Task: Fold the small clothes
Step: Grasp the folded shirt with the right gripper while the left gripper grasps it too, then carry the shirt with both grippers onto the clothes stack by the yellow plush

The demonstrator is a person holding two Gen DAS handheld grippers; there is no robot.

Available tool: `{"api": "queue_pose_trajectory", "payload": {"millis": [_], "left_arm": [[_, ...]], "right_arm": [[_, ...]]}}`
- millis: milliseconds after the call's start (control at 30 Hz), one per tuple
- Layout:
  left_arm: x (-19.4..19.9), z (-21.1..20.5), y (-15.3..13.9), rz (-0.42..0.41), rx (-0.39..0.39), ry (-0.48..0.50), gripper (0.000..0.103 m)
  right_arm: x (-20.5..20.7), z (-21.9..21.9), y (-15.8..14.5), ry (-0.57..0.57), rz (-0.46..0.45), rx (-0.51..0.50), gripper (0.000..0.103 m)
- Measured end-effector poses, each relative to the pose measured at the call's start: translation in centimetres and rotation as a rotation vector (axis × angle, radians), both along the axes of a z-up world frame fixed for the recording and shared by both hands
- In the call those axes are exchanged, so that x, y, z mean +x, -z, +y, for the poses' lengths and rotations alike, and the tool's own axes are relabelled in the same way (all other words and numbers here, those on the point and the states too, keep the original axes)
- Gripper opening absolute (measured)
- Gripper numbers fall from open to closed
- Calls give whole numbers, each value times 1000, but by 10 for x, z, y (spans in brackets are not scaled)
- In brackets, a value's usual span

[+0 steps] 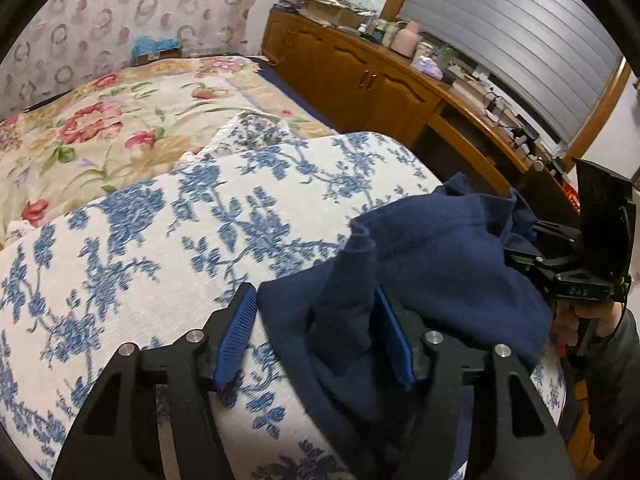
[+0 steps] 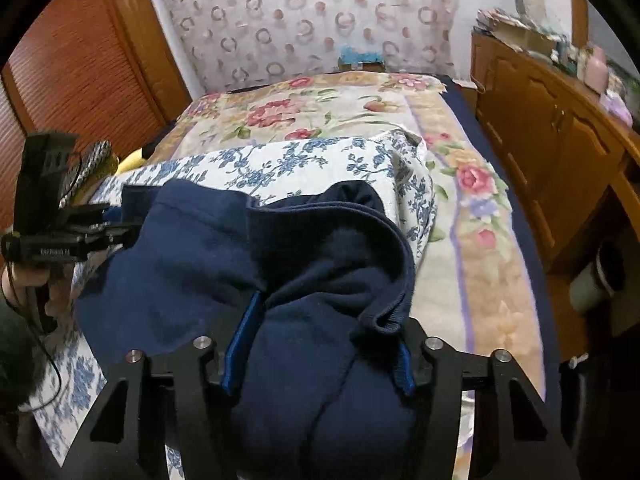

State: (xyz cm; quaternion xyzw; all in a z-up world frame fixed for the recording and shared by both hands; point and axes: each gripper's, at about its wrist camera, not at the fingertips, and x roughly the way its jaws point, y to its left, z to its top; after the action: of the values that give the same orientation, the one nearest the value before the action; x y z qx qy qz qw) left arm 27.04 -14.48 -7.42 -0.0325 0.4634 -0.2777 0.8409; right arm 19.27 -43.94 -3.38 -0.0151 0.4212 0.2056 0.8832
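The navy garment (image 2: 288,264) is lying bunched on the blue-floral cushion (image 1: 168,232), spanning sideways between both claws; the left gripper (image 1: 316,340) and right gripper (image 2: 320,344) are each gaping apart around a fold

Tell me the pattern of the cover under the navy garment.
Blue flowers on white cover, clearest in the left wrist view.

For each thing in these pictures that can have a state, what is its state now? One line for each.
Navy garment: crumpled, not folded, lying on the blue-flowered cloth.
Left gripper: jaws open, garment fabric bunched between them.
Right gripper: jaws open, garment fabric bulging between them.
Cabinet doors: shut.
Window shutter: down.
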Motion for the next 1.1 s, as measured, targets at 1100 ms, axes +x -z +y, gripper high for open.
{"api": "queue_pose_trajectory", "payload": {"millis": [1100], "left_arm": [[-173,273,-152,-458,-69,-474,20]], "right_arm": [[-29,308,-149,-517,-537,-83,16]]}}
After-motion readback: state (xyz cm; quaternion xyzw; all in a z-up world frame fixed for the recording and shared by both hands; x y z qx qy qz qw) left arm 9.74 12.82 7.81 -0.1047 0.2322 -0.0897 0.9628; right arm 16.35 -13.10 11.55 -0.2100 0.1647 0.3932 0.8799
